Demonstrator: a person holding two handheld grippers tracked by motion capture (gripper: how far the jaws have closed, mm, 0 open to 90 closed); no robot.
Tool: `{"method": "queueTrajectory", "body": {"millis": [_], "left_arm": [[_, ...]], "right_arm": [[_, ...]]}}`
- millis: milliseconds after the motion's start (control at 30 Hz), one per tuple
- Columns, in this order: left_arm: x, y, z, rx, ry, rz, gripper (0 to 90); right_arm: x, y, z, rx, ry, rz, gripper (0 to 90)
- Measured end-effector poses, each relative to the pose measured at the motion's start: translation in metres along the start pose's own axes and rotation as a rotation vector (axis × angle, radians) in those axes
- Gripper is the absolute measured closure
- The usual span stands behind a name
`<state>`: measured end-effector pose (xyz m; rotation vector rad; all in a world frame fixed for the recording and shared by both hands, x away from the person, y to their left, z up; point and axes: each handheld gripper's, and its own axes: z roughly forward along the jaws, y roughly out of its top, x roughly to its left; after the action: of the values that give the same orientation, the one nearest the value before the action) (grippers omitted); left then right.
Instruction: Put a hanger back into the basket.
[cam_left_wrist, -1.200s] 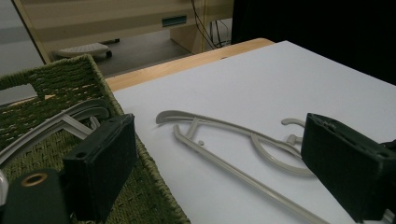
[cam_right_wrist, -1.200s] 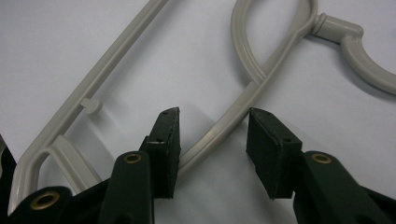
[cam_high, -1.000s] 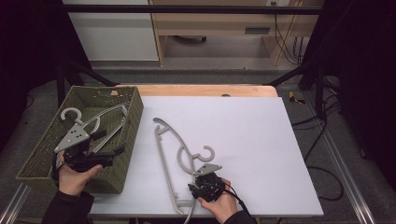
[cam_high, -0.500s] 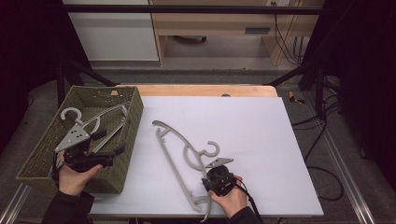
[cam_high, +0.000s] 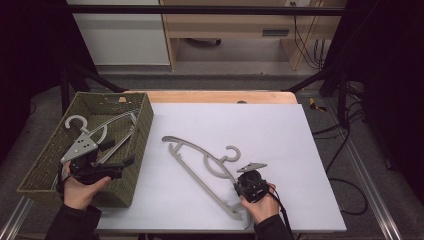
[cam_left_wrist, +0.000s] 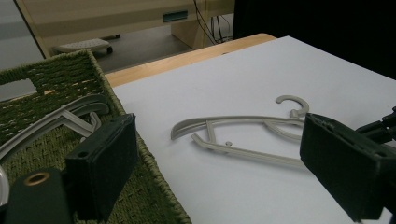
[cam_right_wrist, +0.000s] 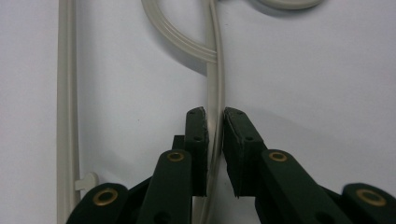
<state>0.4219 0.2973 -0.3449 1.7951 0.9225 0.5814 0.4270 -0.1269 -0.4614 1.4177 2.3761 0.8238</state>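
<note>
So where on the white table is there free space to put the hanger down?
The right half of the white table, between the hanger and the right edge, is bare, as is the far strip by the wooden edge. The basket already holds a hanger, with the left gripper over it.

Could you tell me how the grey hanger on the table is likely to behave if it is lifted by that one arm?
The hanger looks like thin moulded plastic, so probably light and fairly stiff. The right gripper clamps one slim arm far from the middle, so it may swing or pivot. Its smooth surface could slip.
</note>
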Motion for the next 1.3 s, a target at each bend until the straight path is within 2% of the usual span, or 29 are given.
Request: {"method": "queueTrajectory", "body": {"millis": [100,167,200,267,433,467,500,567,600,700,767,833,867,967,1000,1033,1200,1267,1300], "left_arm": [[0.0,0.0,0.0,0.0,0.0,0.0,11.2],[0.0,0.0,0.0,0.0,0.0,0.001,11.3],[-0.001,0.0,0.0,0.002,-0.001,0.002,11.3],[-0.001,0.0,0.0,0.003,0.0,0.005,11.3],[-0.001,0.0,0.001,0.005,-0.005,0.005,11.3],[-0.001,0.0,0.001,0.005,-0.006,0.005,11.3],[-0.001,0.0,0.001,0.006,-0.006,0.006,11.4],[-0.001,0.0,0.001,0.008,-0.004,0.009,11.4],[-0.002,0.0,0.002,0.007,-0.004,0.007,11.4],[-0.002,0.0,0.002,0.012,-0.005,0.011,11.4],[-0.002,0.0,0.002,0.012,-0.007,0.012,11.4],[-0.002,0.0,0.002,0.012,-0.007,0.011,11.4],[-0.002,0.0,0.002,0.012,-0.008,0.011,11.4],[-0.003,0.0,0.002,0.013,-0.008,0.013,11.4],[-0.003,0.0,0.002,0.013,-0.009,0.015,11.4],[-0.004,0.0,0.003,0.016,-0.011,0.017,11.4],[-0.004,0.001,0.002,0.016,-0.014,0.02,11.3],[-0.004,0.001,0.002,0.016,-0.015,0.022,11.4],[-0.005,0.001,0.002,0.016,-0.016,0.023,11.4]], "right_arm": [[0.002,0.0,0.002,0.007,-0.021,-0.019,74.3],[0.004,-0.001,0.005,0.004,-0.028,-0.025,75.3],[0.005,-0.001,0.005,0.006,-0.034,-0.033,78.8],[0.005,-0.001,0.005,0.007,-0.033,-0.021,79.1],[-0.003,0.0,0.003,0.021,-0.032,-0.026,81.7],[-0.006,0.0,0.002,0.025,-0.021,-0.028,81.8],[-0.013,-0.001,0.001,0.029,0.024,-0.023,81.7],[-0.015,-0.001,0.002,0.026,0.028,-0.022,81.6],[-0.014,0.0,0.001,0.028,0.048,0.007,80.8],[-0.015,-0.001,0.0,0.035,0.034,0.005,79.3],[-0.016,-0.001,0.0,0.047,0.047,0.007,76.9],[-0.015,-0.002,0.001,0.033,0.054,-0.012,78.2],[-0.014,-0.002,0.001,0.041,0.027,-0.027,79.5],[-0.013,-0.002,0.001,0.047,0.007,-0.049,81.6],[-0.011,-0.001,0.001,0.052,0.004,-0.011,81.8],[-0.013,-0.001,0.001,0.053,0.013,-0.03,81.9],[-0.016,0.001,-0.001,0.063,0.029,-0.002,82.3],[-0.021,0.001,-0.005,0.038,0.053,-0.024,82.3],[-0.022,0.002,-0.006,0.028,0.063,-0.012,82.4]]}}
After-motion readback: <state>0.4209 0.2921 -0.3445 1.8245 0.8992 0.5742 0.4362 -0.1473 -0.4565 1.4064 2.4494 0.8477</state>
